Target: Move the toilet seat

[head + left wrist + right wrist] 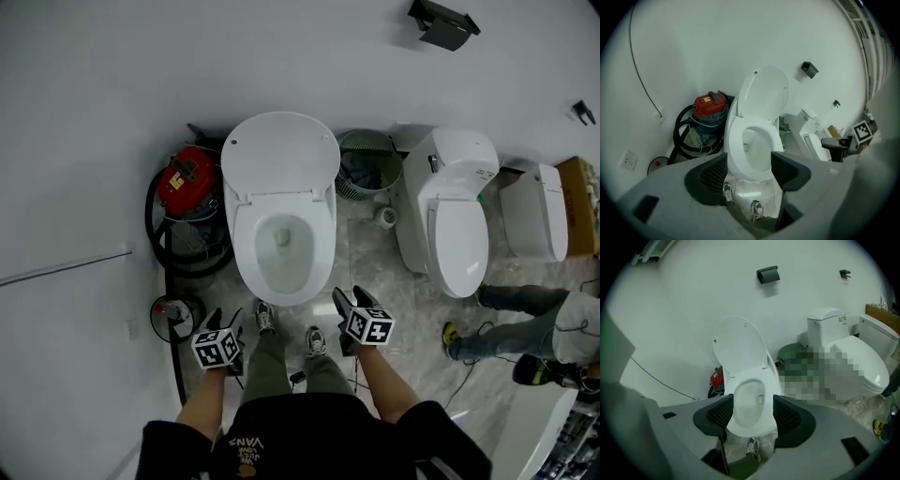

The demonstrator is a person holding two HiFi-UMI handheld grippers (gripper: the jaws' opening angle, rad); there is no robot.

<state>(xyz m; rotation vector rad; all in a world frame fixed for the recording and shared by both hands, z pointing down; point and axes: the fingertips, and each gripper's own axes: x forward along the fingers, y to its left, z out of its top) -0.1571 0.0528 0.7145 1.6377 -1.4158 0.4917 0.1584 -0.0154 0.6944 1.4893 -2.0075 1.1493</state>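
A white toilet stands against the wall with its lid (281, 155) raised and the seat ring (246, 246) lying flat on the bowl. Both grippers hang in front of the bowl's front rim, apart from it. My left gripper (225, 326) is at the bowl's front left, open, with nothing between its jaws. My right gripper (352, 302) is at the front right, also open and empty. In the left gripper view the open gripper (749, 171) frames the seat (733, 154). The right gripper (752, 416) likewise frames the seat (733, 404) in its own view.
A red vacuum (187, 178) with a black hose sits left of the toilet, a green mesh bin (367, 164) to its right. Two more toilets (455, 216) (539, 211) stand further right. Another person's legs (525, 323) are at right. My shoes (265, 317) are at the bowl's foot.
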